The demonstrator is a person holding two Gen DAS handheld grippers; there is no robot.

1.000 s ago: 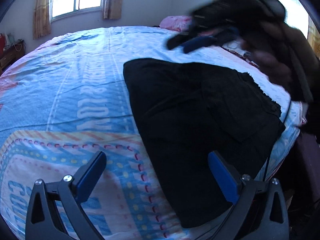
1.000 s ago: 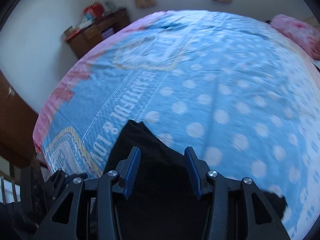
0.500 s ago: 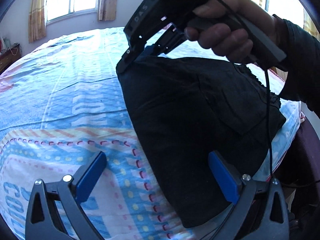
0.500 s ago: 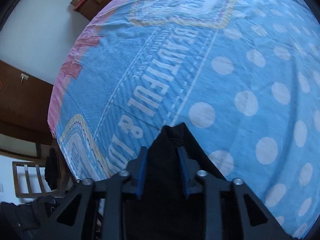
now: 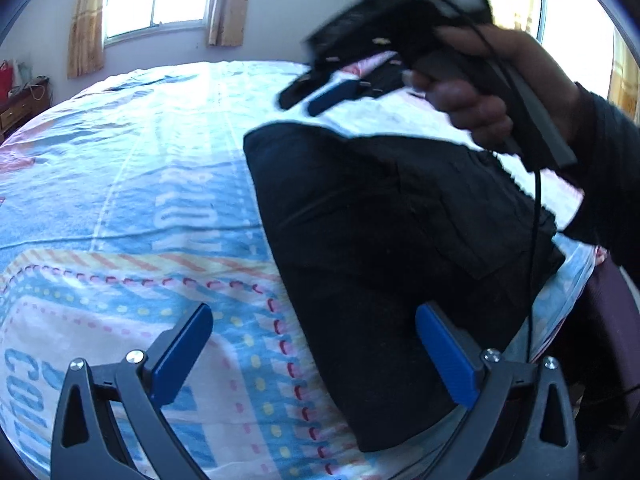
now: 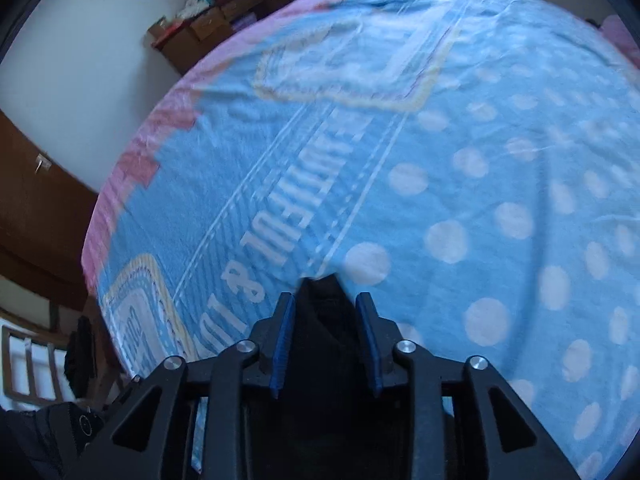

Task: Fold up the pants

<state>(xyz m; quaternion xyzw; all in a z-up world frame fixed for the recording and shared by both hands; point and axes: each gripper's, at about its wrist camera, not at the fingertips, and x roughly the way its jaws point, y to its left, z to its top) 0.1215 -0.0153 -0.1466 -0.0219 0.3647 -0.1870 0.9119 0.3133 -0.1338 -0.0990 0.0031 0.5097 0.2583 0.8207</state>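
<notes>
Two claws over folded black pants (image 5: pixel 392 240), left claw (image 5: pixel 316 356) wide, empty, right claw (image 6: pixel 326 336) opening around corner, bedspread (image 5: pixel 120 184) beyond bare

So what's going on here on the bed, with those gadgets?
A person is folding black pants on a blue patterned bedsheet, using a pair of handheld tongs instead of bare hands. The right tongs are over the far corner of the folded pants with their jaws opening and a tip of the fabric between them. The left tongs hang wide open above the near edge, gripping nothing. The pants lie folded into a compact stack.
</notes>
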